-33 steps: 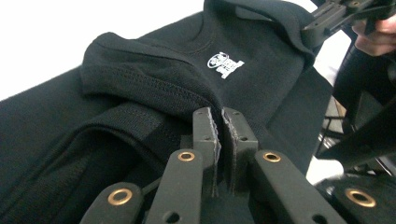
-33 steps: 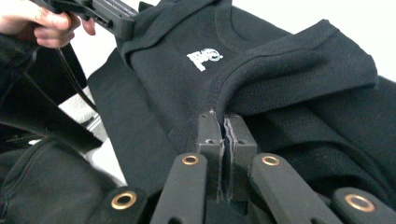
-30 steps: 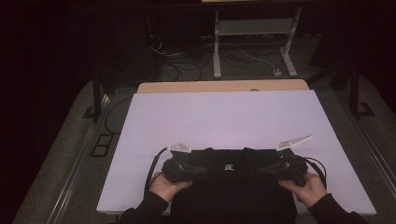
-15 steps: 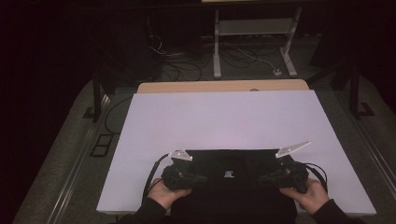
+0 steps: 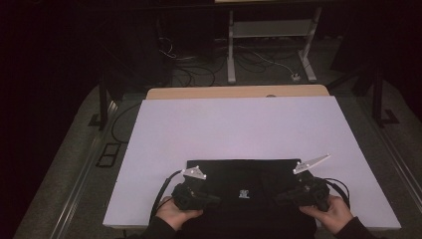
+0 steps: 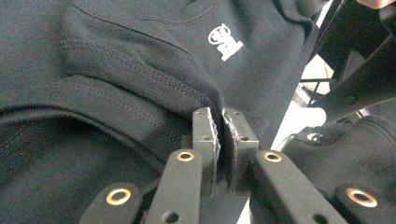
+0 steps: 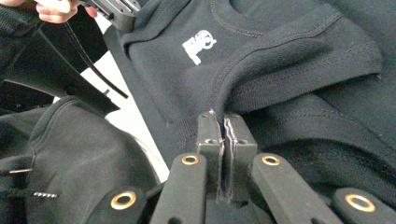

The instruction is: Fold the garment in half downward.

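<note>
A black sweatshirt (image 5: 249,174) with a small white logo (image 5: 243,192) lies at the near edge of the white table (image 5: 239,124) and hangs over it. My left gripper (image 5: 211,199) is on its left side and my right gripper (image 5: 282,195) on its right, each held in a hand. In the left gripper view the left gripper (image 6: 219,116) is shut on a ribbed fold of the sweatshirt (image 6: 116,60). The right gripper (image 7: 225,119) pinches a matching fold of the sweatshirt (image 7: 289,51) in the right gripper view. The jaws face each other across the logo (image 6: 225,41).
Beyond the sweatshirt the white table top stretches bare to a wooden strip (image 5: 239,92) at its far edge. Behind it, cables and a metal stand (image 5: 271,35) sit on the dark floor. A hand (image 7: 56,9) holds the other gripper in the right gripper view.
Both hands and grippers have drawn back toward the near table edge, pulling the sweatshirt with them. The grip on the fabric has stayed the same.
</note>
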Demonstrator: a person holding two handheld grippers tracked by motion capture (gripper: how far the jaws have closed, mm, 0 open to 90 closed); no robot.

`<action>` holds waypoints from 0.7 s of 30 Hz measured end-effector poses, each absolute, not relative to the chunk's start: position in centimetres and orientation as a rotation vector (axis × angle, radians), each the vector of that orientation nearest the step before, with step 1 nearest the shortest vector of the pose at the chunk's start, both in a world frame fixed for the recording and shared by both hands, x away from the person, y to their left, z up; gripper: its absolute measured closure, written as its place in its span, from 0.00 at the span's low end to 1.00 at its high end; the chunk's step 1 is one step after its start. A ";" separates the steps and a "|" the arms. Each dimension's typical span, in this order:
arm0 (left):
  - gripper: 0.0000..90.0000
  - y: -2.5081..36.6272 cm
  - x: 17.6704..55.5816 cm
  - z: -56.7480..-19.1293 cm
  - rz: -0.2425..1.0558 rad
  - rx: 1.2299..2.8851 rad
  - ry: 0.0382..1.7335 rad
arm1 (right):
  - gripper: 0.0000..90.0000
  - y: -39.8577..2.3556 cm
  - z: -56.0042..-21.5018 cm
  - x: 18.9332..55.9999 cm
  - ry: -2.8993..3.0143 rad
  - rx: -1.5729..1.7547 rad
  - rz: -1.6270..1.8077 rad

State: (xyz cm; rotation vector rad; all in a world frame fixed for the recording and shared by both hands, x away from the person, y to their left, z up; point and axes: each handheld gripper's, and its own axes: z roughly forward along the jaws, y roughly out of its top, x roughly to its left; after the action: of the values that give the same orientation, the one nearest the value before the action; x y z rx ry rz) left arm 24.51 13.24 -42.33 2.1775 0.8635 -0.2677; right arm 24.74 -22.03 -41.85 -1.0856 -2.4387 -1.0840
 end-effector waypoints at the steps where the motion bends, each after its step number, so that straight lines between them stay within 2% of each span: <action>1: 0.92 13.3 24.4 -42.3 -0.268 2.180 0.857 | 0.95 -22.0 -41.9 24.7 -2.436 -1.087 -1.084; 14: 0.89 13.2 24.0 -42.4 -0.256 2.212 0.857 | 0.92 -22.1 -42.3 24.3 -2.420 -1.081 -1.057; 21: 0.66 13.3 24.0 -42.1 -0.216 2.222 0.843 | 0.73 -22.0 -42.1 24.1 -2.467 -1.095 -1.061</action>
State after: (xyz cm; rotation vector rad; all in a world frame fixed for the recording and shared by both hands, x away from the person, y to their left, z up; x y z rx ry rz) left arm 24.01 13.30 -42.08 2.2219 0.8427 -0.2158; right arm 24.08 -22.00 -42.14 -1.0949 -2.4669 -1.0614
